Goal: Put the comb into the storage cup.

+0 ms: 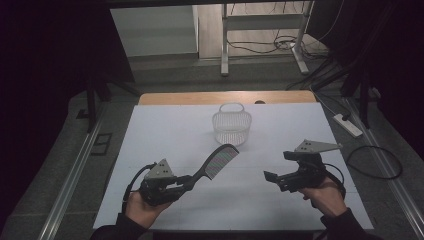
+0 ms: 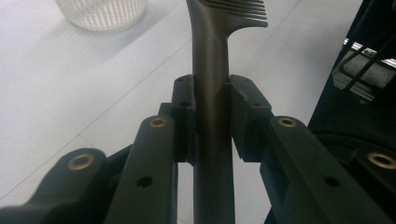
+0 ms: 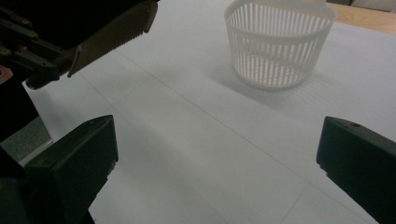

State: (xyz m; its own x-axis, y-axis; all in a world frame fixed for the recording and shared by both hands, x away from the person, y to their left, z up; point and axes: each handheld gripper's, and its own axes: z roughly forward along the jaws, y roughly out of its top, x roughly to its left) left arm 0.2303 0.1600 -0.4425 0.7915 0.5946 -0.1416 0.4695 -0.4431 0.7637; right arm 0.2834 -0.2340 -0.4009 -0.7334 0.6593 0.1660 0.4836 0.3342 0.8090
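Left gripper view: comb (image 2: 212,93) clamped

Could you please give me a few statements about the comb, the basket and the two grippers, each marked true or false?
1. The left gripper is shut on the comb's handle. True.
2. The comb lies inside the basket. False: it is held up in front of the basket, outside it.
3. The right gripper holds a brush. False: its jaws stand wide apart with nothing between them.
4. The basket stands upright on the white table. True.
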